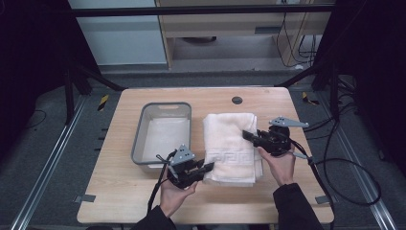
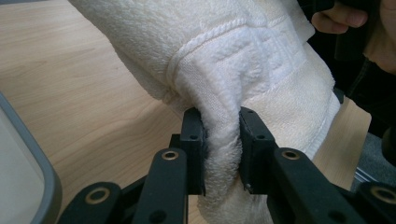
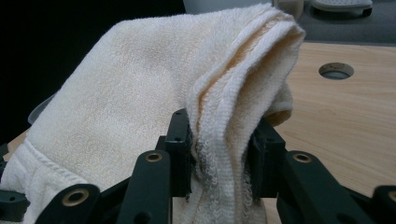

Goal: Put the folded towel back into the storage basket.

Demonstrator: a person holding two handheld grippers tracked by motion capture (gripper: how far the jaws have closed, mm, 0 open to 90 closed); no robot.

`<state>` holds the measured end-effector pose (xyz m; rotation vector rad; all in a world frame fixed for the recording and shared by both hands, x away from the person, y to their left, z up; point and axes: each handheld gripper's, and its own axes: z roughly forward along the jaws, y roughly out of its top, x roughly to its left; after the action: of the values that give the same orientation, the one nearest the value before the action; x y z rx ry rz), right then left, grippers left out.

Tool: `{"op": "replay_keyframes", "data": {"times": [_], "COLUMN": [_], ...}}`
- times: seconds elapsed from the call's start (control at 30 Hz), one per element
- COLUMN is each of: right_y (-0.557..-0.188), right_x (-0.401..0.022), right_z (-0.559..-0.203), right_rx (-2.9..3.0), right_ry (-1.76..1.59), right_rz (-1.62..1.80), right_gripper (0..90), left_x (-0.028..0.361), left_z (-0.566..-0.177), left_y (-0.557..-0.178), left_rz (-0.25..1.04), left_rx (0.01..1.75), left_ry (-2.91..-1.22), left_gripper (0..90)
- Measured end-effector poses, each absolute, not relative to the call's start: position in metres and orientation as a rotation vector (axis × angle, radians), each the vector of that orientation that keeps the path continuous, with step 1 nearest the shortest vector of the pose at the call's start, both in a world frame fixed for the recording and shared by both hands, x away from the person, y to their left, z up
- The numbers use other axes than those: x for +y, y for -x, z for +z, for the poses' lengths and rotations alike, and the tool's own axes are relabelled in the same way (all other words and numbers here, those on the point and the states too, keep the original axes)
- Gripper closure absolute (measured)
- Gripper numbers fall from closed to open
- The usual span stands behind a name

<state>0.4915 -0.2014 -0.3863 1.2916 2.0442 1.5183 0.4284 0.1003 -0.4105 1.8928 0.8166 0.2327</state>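
Right now both claws grip the folded towel (image 1: 231,146), centre-right of the high view: left gripper (image 1: 207,167) pinching its lower-left corner, right gripper (image 1: 249,135) pinching the right edge. Grasp looks done; lift & move, prob. into the grey tub (image 1: 138,139) beside it, still left.

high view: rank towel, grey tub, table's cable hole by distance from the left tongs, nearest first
1. Towel: pinched at its near-left corner by the left tongs.
2. Grey tub: just beyond them, to the left.
3. Cable hole: far edge, beyond the towel.
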Motion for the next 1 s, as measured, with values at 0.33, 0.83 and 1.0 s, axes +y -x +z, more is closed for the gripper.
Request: {"op": "replay_keyframes", "data": {"times": [0.33, 0.83, 1.0], "right_y": [-0.496, -0.506, -0.51], "right_x": [-0.194, -0.174, -0.164], "right_z": [-0.371, -0.352, -0.344], "right_rx": [2.018, 1.996, 1.996], "right_ry": [-1.267, -1.223, -1.213], "right_rz": [1.524, 1.57, 1.577], "right_gripper": [66.2, 66.1, 66.2], "left_x": [0.106, 0.129, 0.138], "left_z": [-0.398, -0.377, -0.37], "left_y": [-0.433, -0.435, -0.437], "left_rz": [0.255, 0.307, 0.315], "left_rx": [0.81, 0.811, 0.82], "left_ry": [-1.874, -1.819, -1.799], "left_gripper": [73.6, 73.6, 73.6]}}
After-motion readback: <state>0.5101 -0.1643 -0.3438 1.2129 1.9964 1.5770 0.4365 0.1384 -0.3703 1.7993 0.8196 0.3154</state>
